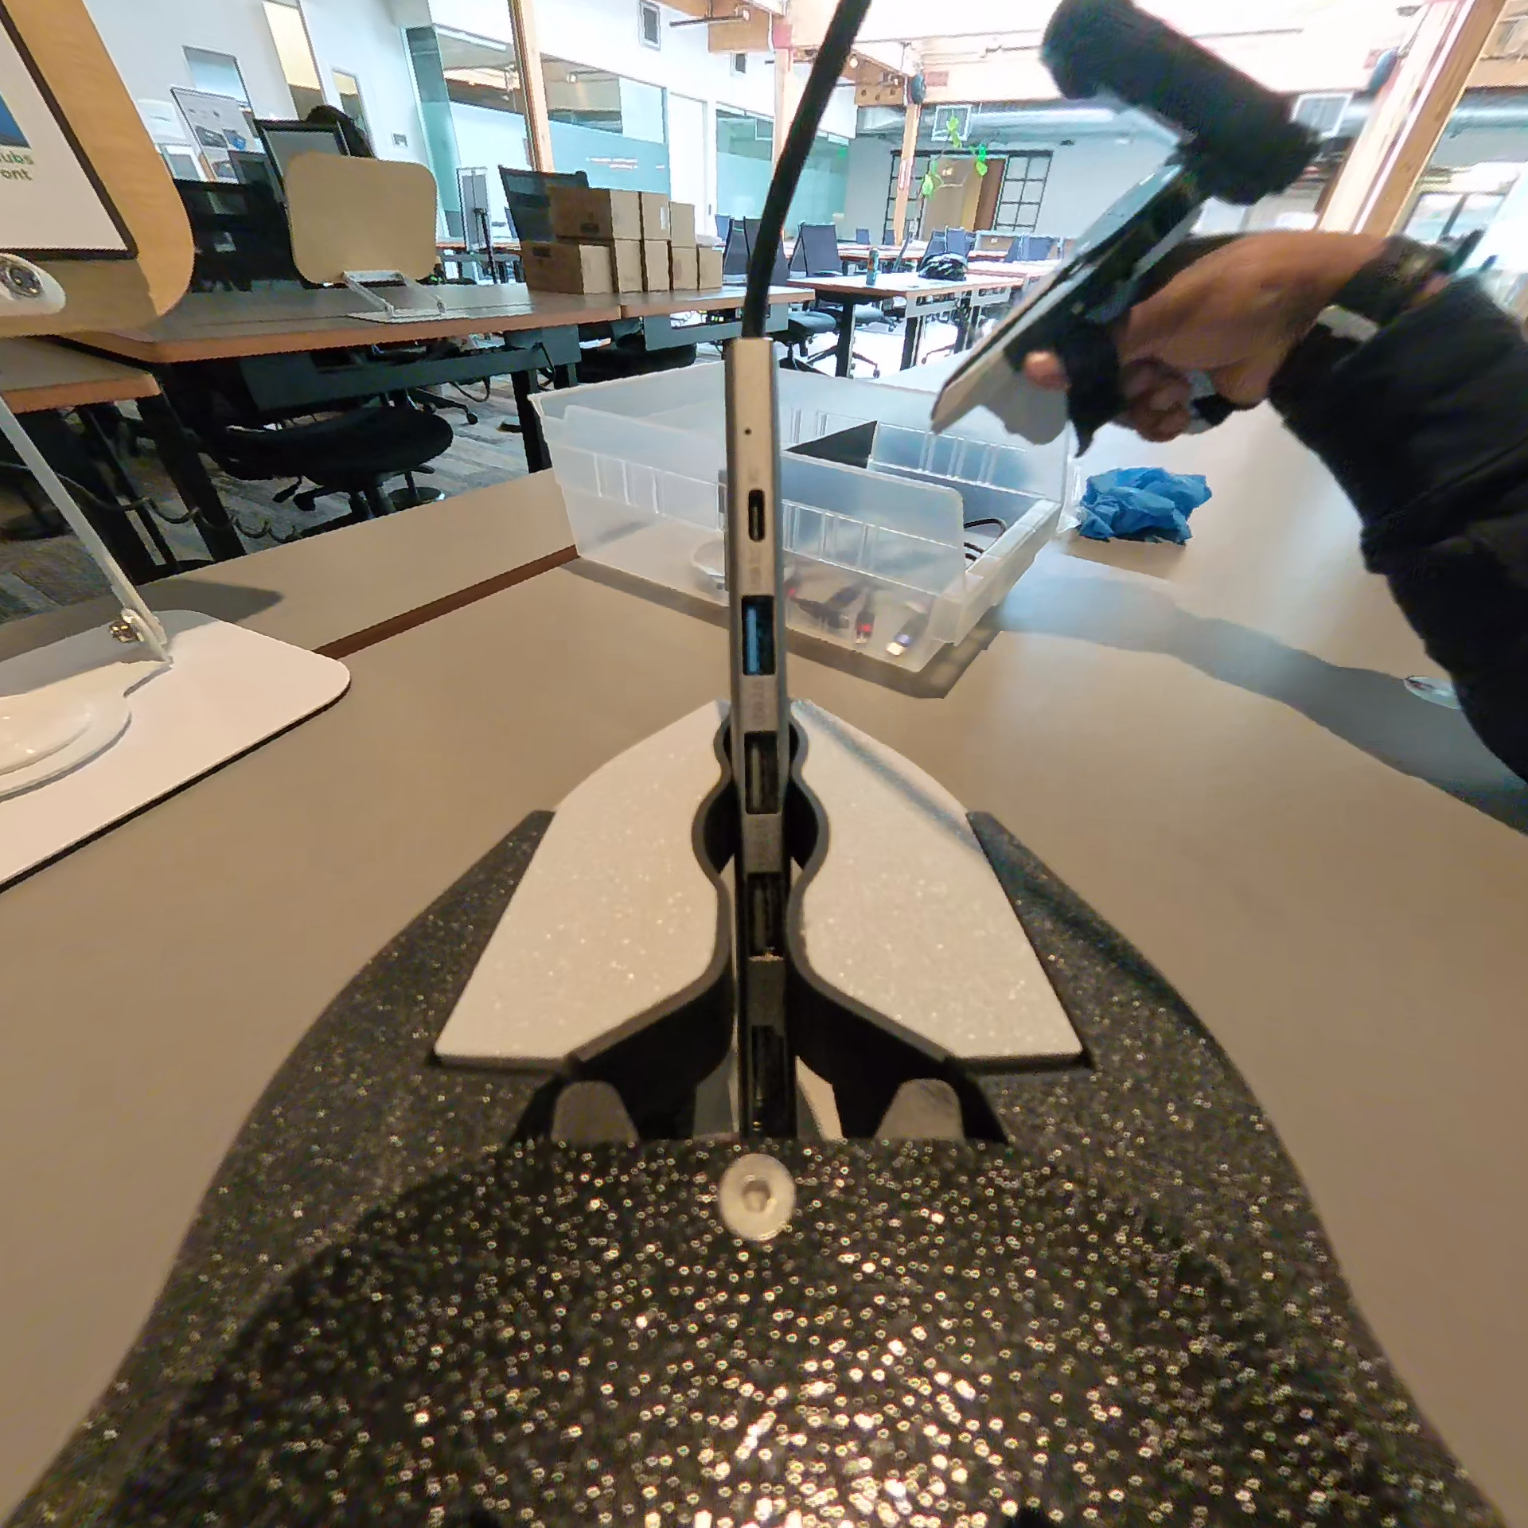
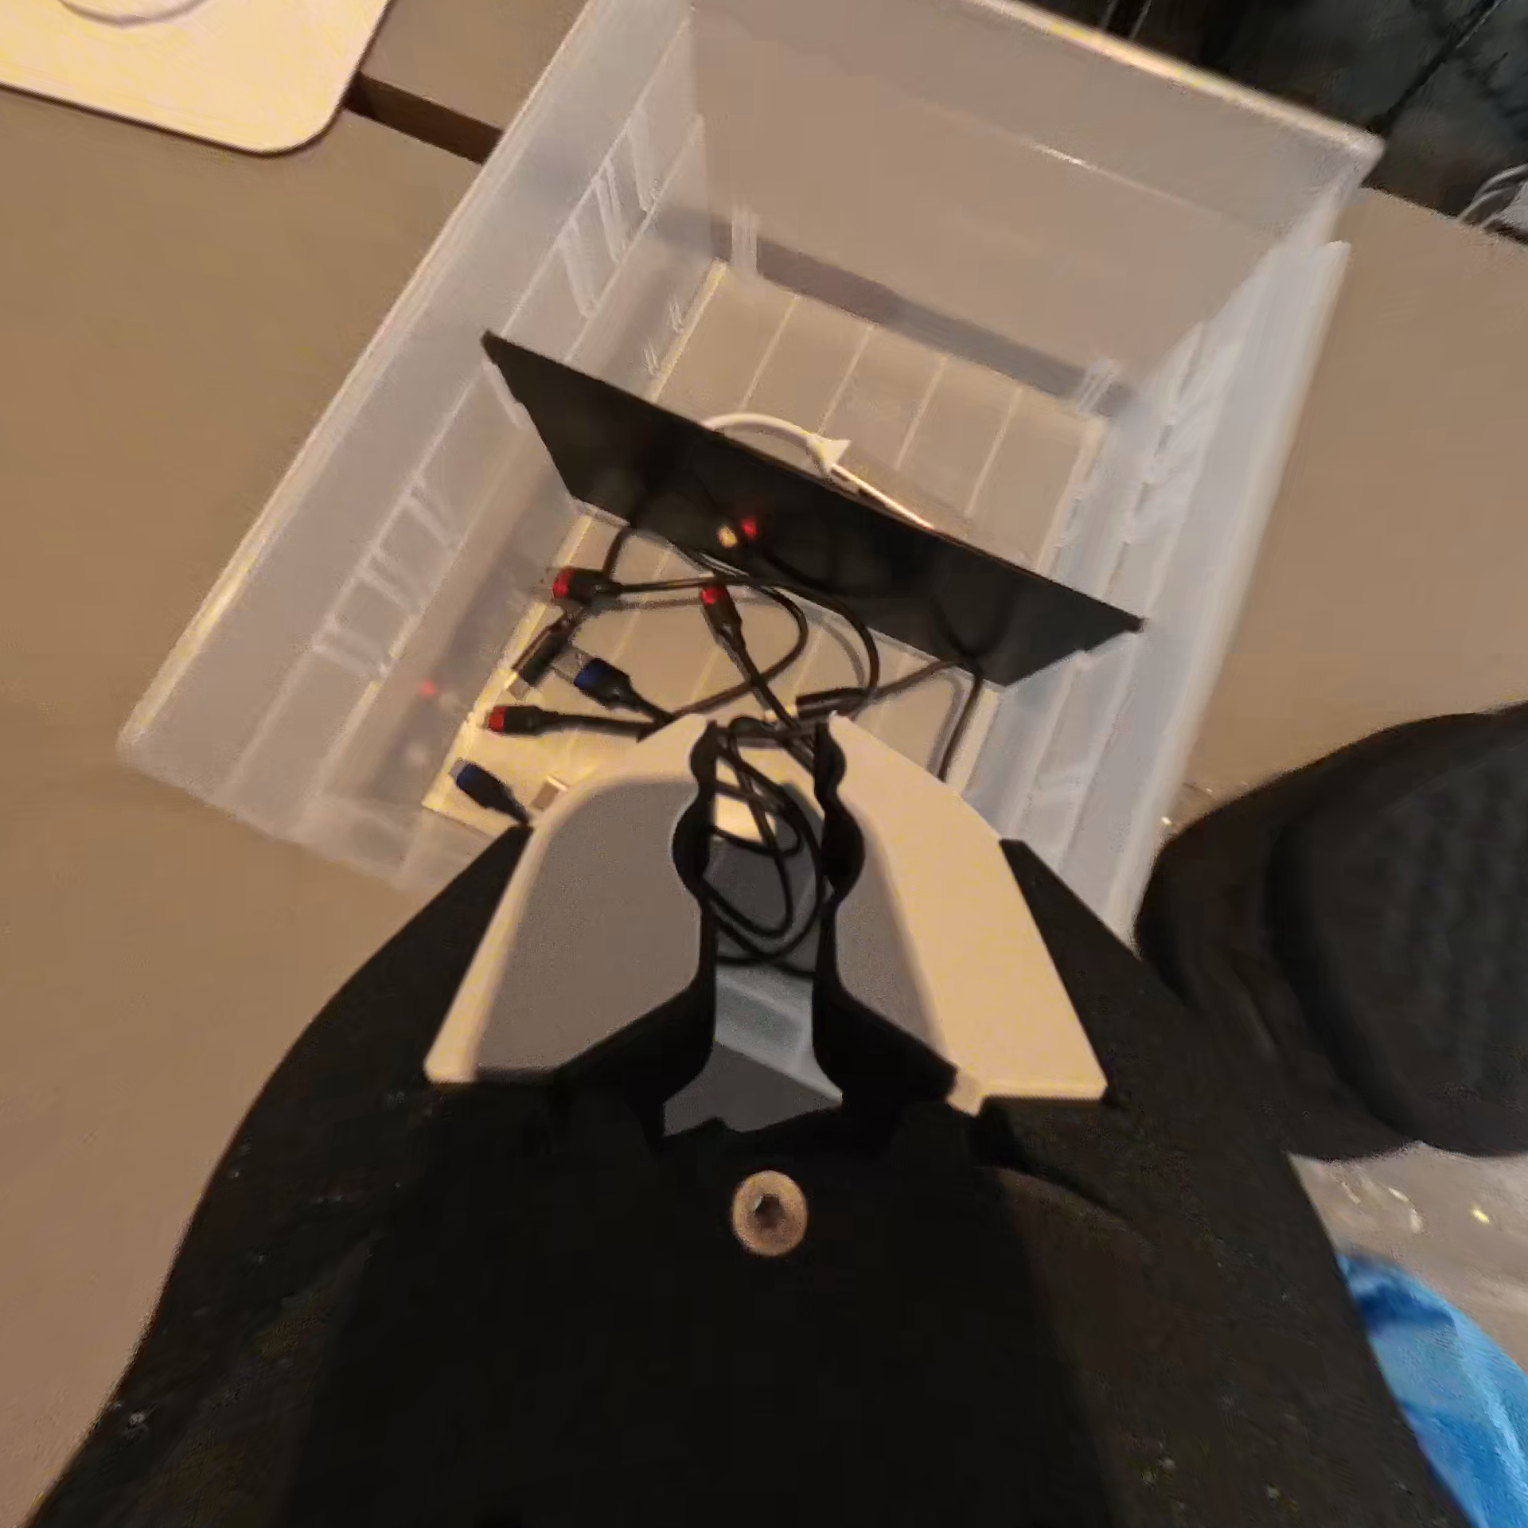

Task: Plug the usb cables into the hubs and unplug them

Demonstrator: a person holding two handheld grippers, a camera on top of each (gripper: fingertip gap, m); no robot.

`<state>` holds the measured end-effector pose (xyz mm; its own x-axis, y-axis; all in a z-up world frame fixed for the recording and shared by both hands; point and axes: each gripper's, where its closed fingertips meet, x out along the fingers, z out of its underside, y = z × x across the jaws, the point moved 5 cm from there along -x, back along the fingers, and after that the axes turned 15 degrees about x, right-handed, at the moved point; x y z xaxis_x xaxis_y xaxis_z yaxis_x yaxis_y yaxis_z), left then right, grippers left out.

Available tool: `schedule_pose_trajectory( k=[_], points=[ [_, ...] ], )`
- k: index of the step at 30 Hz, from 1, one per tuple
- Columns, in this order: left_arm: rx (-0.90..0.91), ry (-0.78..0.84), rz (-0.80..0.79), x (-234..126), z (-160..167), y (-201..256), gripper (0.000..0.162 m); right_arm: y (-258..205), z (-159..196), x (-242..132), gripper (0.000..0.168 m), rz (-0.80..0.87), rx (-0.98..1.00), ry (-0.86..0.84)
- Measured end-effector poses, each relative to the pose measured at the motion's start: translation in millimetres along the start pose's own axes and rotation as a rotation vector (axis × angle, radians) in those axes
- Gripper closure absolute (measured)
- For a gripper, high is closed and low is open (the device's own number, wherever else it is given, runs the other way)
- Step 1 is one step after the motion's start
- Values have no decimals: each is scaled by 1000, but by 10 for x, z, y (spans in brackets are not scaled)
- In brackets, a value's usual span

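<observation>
**Bin far, hub near, cables inside**

The bin (image 1: 827, 496) is sitting on the surface (image 1: 413, 744), far behind the hub (image 1: 756, 579) standing upright between the left hand-held gripper (image 1: 761, 785) fingers. Cables (image 2: 661, 645) are lying in the bin's near compartment, before a divider (image 2: 785, 513). A crumpled glove (image 1: 1141, 504) is lying right of the bin; a stand base (image 1: 165, 703) is resting far left.

Grey-brown table (image 1: 413, 827) is carrying everything. Clear plastic bin (image 1: 661, 463) is sitting on it at 12 o'clock in the left wrist view, with loose usb cables (image 2: 728, 637) and a black divider panel (image 2: 794, 513) lying inside. White flat stand base (image 1: 165, 711) is resting on the table at 9 o'clock. Crumpled blue glove (image 1: 1141, 504) is lying on it at 2 o'clock, just beside the bin.
</observation>
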<state>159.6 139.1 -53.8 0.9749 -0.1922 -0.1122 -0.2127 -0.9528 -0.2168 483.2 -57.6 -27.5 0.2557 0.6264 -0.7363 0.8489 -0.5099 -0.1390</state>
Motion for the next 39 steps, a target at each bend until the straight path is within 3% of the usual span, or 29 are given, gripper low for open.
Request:
schedule_pose_trajectory(
  k=[10,18,20,31,39],
  points=[
    [-18,9,-11,-13,10,-35,155,198,5,730,132,134,110,-211],
    [-40,4,-3,6,53,-28,155,279,127,868,150,170,142,-292],
    [-34,1,-1,9,54,-16,155,306,118,847,161,163,148,-272],
    [-20,2,-4,-5,33,-15,155,164,-170,536,165,26,166,-77],
    [-51,45,5,-42,-23,-30,155,-155,-556,-73,166,-58,121,176]
  ],
)
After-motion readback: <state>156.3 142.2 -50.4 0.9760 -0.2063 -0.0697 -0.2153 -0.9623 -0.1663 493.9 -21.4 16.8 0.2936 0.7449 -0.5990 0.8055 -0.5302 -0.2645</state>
